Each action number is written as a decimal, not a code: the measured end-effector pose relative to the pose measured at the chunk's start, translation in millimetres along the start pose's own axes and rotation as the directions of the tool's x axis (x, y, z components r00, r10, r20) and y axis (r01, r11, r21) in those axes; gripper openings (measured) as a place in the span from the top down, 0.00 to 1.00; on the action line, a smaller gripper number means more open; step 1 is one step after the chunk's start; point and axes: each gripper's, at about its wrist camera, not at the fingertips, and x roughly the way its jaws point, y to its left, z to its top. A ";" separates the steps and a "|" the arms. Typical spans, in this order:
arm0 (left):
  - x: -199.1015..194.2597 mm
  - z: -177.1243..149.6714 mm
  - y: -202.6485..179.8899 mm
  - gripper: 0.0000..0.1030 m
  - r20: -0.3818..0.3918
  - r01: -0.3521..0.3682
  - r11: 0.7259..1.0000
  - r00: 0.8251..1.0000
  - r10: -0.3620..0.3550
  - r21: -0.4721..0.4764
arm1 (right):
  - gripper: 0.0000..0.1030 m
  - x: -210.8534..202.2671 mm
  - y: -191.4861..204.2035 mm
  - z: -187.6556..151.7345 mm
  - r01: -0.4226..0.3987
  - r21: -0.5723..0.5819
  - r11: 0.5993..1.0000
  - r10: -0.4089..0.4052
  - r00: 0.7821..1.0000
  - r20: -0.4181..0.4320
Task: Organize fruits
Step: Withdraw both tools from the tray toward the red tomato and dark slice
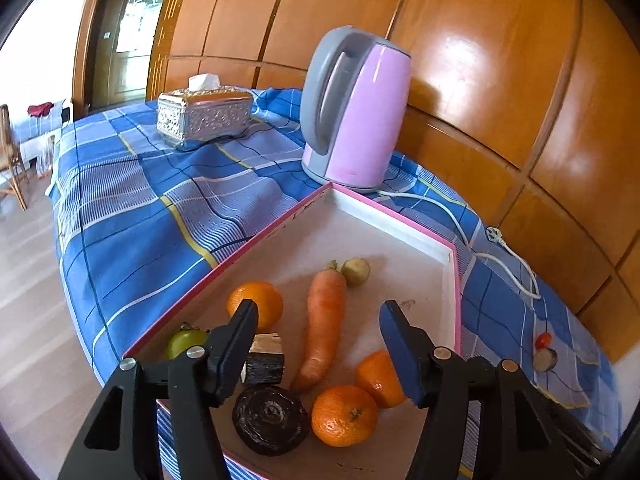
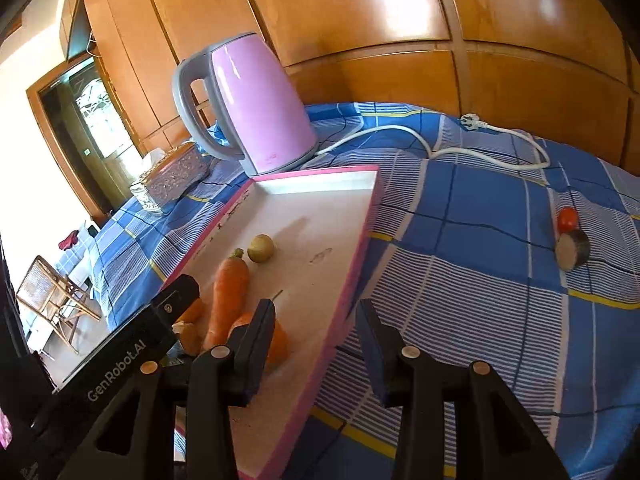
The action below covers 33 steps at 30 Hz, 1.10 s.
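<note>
Two pieces outside the pink-rimmed white rectangular tray, lying together on the blue plaid cloth at the right edge of the right-wrist frame: a small round red fruit touching a short dark-skinned pale-faced cut slice, well apart from the tray's right rim. Up and to the right of the right black two-finger gripper in that frame, jaws spread wide, nothing between them, hanging over the tray's right rim. Same pair at lower right of the left-wrist frame, beyond the tray's far side from the left black two-finger gripper, likewise spread and holding nothing, poised over the tray's contents. Right tool judged the nearer for that pair. Inside the tray, lower centre of the left-wrist frame: a long orange carrot, long axis running roughly straight away from the left tool, stem end far; round orange mandarins near its tip; a small pale round fruit just beside the stem; a green round fruit at the left rim. Readable writing: "GenRobot.AI" in white on the black body at lower left of the right-wrist frame. No legible brand on the pink and grey electric kettle.
</note>
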 end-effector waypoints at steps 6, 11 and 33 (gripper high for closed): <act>-3.3 -1.8 -3.8 0.36 0.011 0.000 1.000 1.000 -0.001 0.024 | 0.52 -15.5 5.6 -4.1 0.082 -0.109 0.991 -0.079 0.996 0.035; -6.6 -3.4 -8.3 0.30 0.020 0.004 0.999 1.000 -0.005 0.045 | 0.51 -24.0 3.7 -7.4 0.127 -0.157 0.979 -0.120 0.991 0.059; -10.7 -14.6 -32.9 0.20 0.011 0.041 0.984 0.999 -0.044 0.172 | 0.51 -48.1 -91.4 -22.9 0.301 0.044 0.953 -0.303 0.952 0.049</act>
